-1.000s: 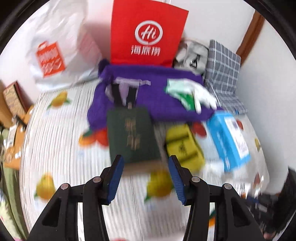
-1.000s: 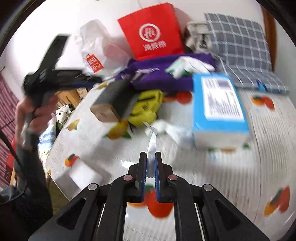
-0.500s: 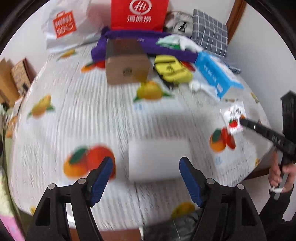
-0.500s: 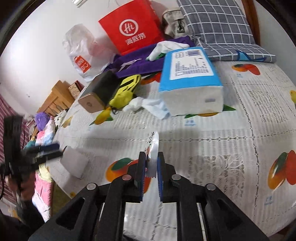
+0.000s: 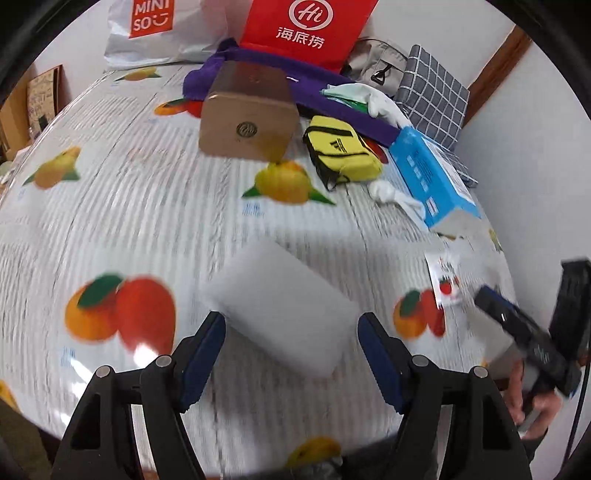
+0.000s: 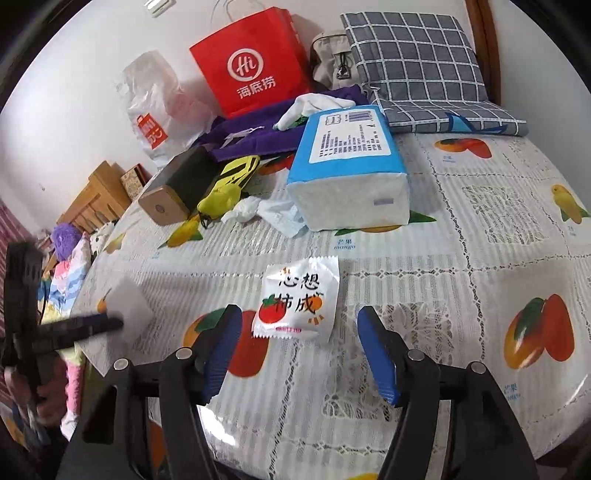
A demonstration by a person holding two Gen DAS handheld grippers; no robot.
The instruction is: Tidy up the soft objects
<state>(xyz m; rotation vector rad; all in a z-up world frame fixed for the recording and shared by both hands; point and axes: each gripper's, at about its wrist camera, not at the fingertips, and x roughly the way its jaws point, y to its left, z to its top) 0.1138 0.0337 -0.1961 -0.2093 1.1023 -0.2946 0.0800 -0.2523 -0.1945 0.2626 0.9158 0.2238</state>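
Note:
A white foam block (image 5: 280,310) lies on the fruit-print tablecloth (image 5: 129,206). My left gripper (image 5: 291,343) is open and straddles the block's near end, with a gap showing at each pad. A white snack sachet (image 6: 299,299) with a tomato print lies flat on the cloth. My right gripper (image 6: 299,339) stands just behind it, its jaws opening, and neither pad touches the sachet. In the left wrist view the sachet (image 5: 445,280) lies right of the block. In the right wrist view the block (image 6: 129,306) sits at the table's left edge.
At the back lie a brown box (image 5: 247,122), a yellow pouch (image 5: 343,151), a blue tissue pack (image 6: 347,166), crumpled tissue (image 6: 266,214) and purple cloth (image 5: 258,70). Behind them stand a red paper bag (image 6: 251,62), a white plastic bag (image 5: 155,29) and a checked pillow (image 6: 413,59).
My right gripper has opened and let go of the sachet, which now lies flat. My left gripper has left the brown box, come down over the white block and opened wider.

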